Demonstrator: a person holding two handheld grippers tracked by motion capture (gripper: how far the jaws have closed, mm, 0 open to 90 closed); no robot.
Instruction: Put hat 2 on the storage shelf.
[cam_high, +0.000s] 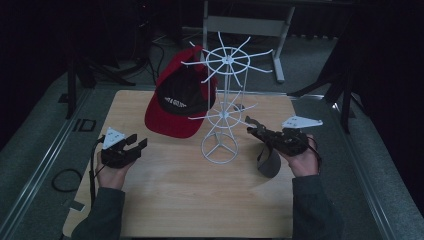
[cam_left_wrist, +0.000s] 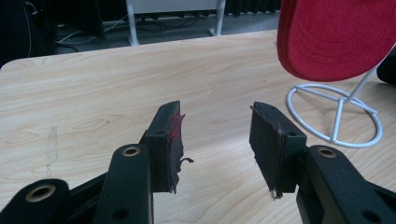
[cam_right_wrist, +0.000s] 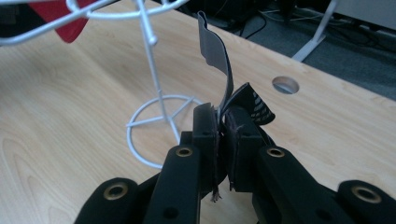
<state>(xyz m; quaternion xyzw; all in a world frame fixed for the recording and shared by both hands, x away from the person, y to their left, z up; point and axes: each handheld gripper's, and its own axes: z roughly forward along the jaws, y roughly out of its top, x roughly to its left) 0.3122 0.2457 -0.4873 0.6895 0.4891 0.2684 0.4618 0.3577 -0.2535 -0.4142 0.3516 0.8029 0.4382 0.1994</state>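
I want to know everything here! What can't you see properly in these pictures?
- Words on the red cap: high view, too small and crossed by the white rack.
- Grey cap: high view, mostly hidden behind the right gripper and hand.
- Red cap in the left gripper view: cut off by the top and right edges.
- Rack top in the right gripper view: cut off by the upper edge.

My black right gripper (cam_right_wrist: 222, 122) pinching a dark grey cap (cam_high: 268, 162) with a white-patterned black strap, red cap (cam_high: 176, 100) with black front panel and white lettering, white wire rack (cam_high: 223, 90), pale woodgrain table (cam_high: 200, 200), my black left gripper (cam_left_wrist: 215, 135)
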